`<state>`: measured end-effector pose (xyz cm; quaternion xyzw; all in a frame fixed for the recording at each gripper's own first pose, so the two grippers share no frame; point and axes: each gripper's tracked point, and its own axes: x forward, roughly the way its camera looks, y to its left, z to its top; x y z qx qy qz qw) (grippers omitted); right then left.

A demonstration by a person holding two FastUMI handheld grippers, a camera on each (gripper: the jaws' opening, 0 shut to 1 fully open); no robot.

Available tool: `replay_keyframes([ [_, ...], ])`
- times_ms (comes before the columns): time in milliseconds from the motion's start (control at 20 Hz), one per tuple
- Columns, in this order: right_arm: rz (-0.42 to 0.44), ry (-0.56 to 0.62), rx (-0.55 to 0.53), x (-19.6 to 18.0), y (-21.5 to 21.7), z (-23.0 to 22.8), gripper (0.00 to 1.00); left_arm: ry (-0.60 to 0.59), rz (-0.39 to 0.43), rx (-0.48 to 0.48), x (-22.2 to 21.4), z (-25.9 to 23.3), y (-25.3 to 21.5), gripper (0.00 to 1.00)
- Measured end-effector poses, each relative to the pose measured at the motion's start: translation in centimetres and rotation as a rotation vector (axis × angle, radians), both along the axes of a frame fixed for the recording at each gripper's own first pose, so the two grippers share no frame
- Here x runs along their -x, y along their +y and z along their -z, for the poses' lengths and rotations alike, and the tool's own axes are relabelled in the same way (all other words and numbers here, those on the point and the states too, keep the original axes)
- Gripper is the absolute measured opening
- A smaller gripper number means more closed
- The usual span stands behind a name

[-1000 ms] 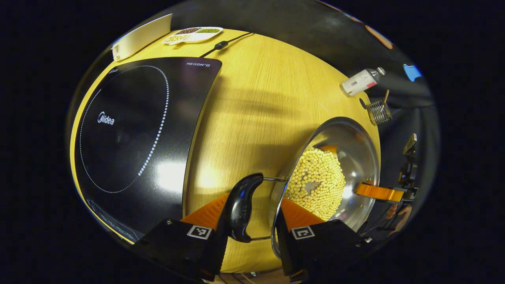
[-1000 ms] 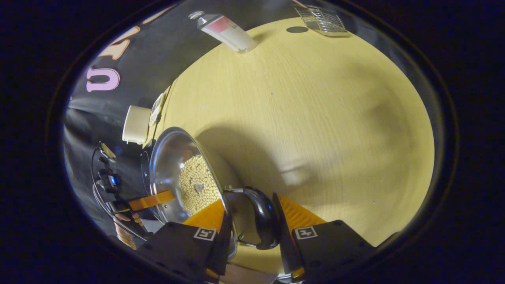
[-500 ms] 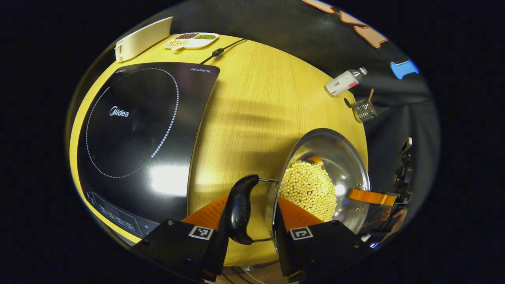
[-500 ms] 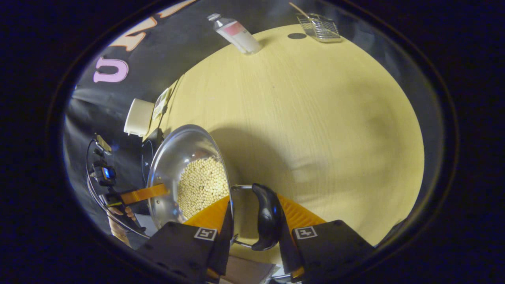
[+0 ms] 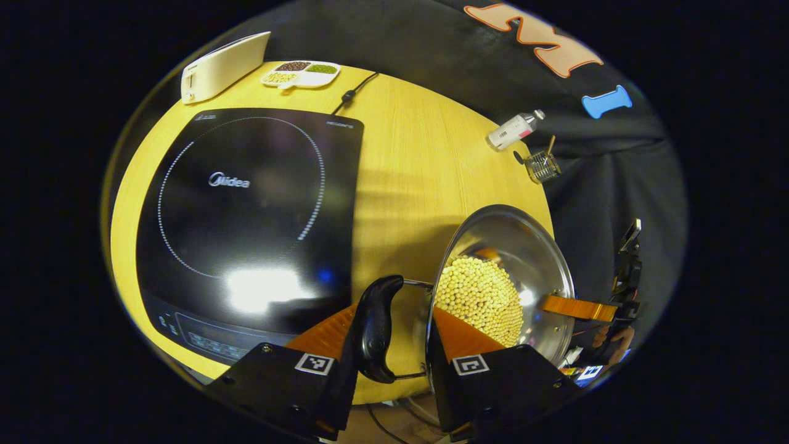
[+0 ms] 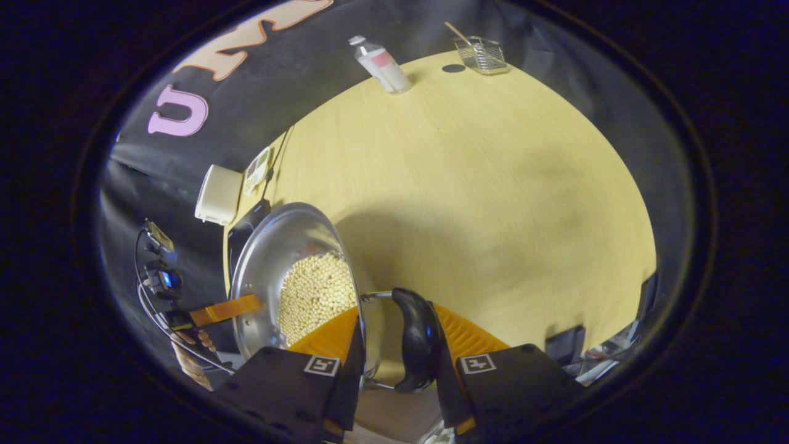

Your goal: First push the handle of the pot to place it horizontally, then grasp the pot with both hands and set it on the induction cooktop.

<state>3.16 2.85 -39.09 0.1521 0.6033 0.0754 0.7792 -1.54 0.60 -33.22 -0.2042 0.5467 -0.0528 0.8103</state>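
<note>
Yellow wooden table (image 5: 400, 166) carries the induction cooktop (image 5: 246, 216) at frame left; the bean-filled steel pot (image 5: 524, 259) hangs lower right. The left gripper (image 5: 387, 330) and right gripper (image 6: 397, 342) each clench a black side handle (image 5: 375, 327). Likely heavy, slick, tip-prone; both handles suit.

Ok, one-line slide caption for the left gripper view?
Left gripper clamps the pot by its handle, induction cooktop ahead.

wooden table (image 5: 407, 160), induction cooktop (image 5: 246, 216), bottle (image 5: 511, 129)
</note>
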Motion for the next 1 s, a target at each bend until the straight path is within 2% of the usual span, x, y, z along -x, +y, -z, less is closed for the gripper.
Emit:
replay_keyframes([
  [50,0.01,-0.003,-0.004,0.5,1.4,-0.4,0.56,-0.009,0.002,0.002,0.3,-0.3,1.3,0.56],
  [400,0.041,-0.031,-0.041,3.4,11.1,-1.4,0.54,-0.06,-0.012,-0.006,2.3,-1.7,10.8,0.56],
  [750,0.023,-0.095,-0.108,3.2,18.4,-1.2,0.54,-0.108,-0.08,-0.021,3.1,-2.0,17.6,0.55],
  [800,0.02,-0.111,-0.121,2.8,19.3,-1.3,0.43,-0.117,-0.091,-0.025,3.1,-2.1,18.4,0.55],
  [850,0.016,-0.126,-0.131,2.4,20.1,-1.2,0.43,-0.125,-0.103,-0.03,2.9,-2.1,19.2,0.58],
  [1000,0.005,-0.172,-0.152,1.1,22.2,-0.7,0.41,-0.167,-0.125,-0.063,2.1,-2.3,21.3,0.55],
])
